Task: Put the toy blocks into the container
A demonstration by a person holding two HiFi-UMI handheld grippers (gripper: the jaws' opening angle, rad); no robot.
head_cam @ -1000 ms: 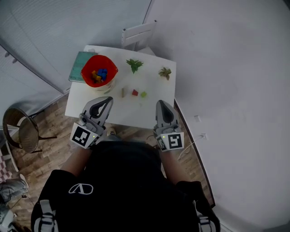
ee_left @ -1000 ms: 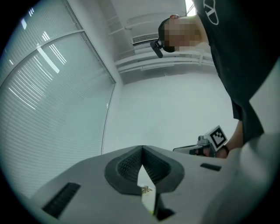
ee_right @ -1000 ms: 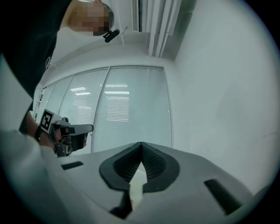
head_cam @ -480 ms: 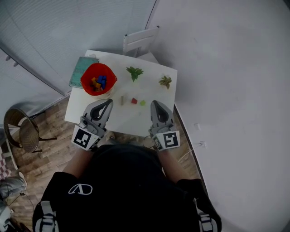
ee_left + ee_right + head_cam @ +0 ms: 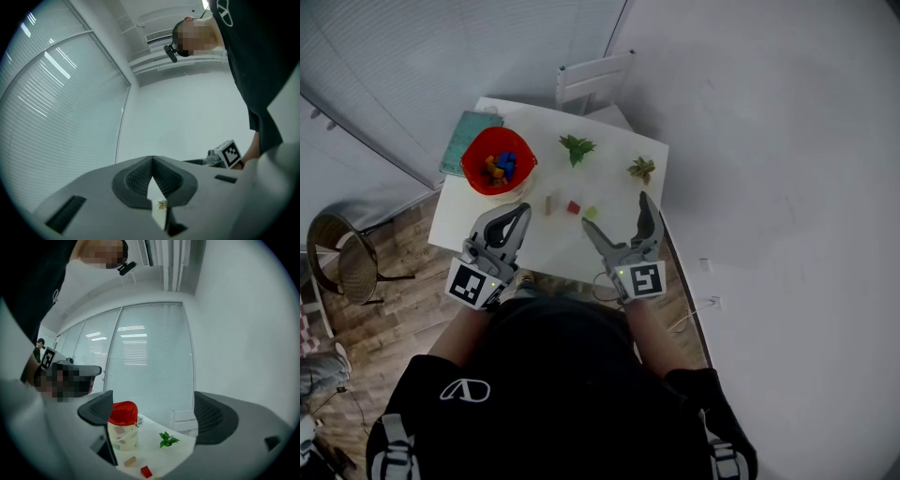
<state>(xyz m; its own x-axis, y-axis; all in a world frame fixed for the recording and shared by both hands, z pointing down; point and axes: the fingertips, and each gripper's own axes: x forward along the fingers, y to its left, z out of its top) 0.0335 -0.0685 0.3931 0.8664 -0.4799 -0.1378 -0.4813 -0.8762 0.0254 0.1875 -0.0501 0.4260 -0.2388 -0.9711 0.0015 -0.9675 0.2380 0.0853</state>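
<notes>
A red-rimmed container (image 5: 498, 161) with several colourful blocks in it stands at the white table's (image 5: 506, 220) far left. On the tabletop lie a tan block (image 5: 549, 203), a red block (image 5: 573, 207) and a green block (image 5: 592, 213) in a row. My left gripper (image 5: 523, 208) hovers shut and empty over the near left edge. My right gripper (image 5: 616, 214) sits just short of the blocks; its jaws have just been opening and hold nothing. The right gripper view shows the container (image 5: 123, 427), tan block (image 5: 130, 461) and red block (image 5: 146, 471) between the open pads (image 5: 98, 411).
Two small green plants (image 5: 577, 147) (image 5: 641, 169) stand at the table's far side and a teal book (image 5: 469, 141) lies by the container. A white chair (image 5: 595, 80) stands behind the table, a wicker chair (image 5: 342, 262) at the left, and a wall at the right.
The right gripper's jaws have gone from shut to wide open. Both grippers have moved forward toward the blocks; the left stays shut.
</notes>
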